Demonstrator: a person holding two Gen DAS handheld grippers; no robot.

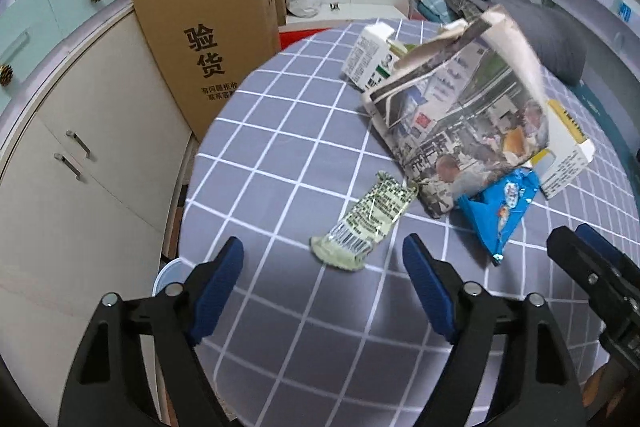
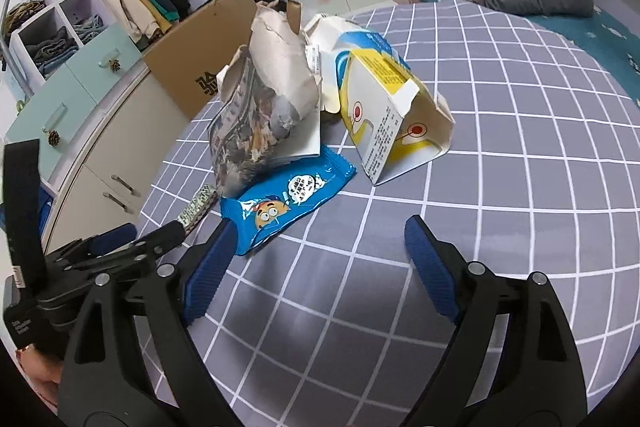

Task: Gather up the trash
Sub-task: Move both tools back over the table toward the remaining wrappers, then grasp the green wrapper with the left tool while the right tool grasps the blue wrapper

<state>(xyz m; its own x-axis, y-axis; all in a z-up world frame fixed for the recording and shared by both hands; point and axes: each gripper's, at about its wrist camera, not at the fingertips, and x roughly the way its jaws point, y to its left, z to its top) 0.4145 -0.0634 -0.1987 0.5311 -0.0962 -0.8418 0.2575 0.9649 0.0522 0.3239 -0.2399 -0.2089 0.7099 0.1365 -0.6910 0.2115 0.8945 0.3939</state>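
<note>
**Both grippers spread above the trash on the checked cloth**

While nothing is gripped, the left gripper (image 1: 322, 261) is held with its jaws spread wide over the grey tablecloth with white grid lines (image 1: 280, 147). A crumpled pale-green plastic wrapper (image 1: 362, 223) is seen just ahead of the jaws, roughly centred between them. Beyond it a torn photo-printed paper bag (image 1: 460, 115) stands tilted, with a white and green carton (image 1: 370, 57) behind.

The right gripper (image 2: 316, 245) is likewise spread wide. A blue snack wrapper with a cartoon face (image 2: 286, 201) lies by the left fingertip, possibly touching it. A torn white, blue and yellow carton (image 2: 384, 115) is set further ahead.
</note>
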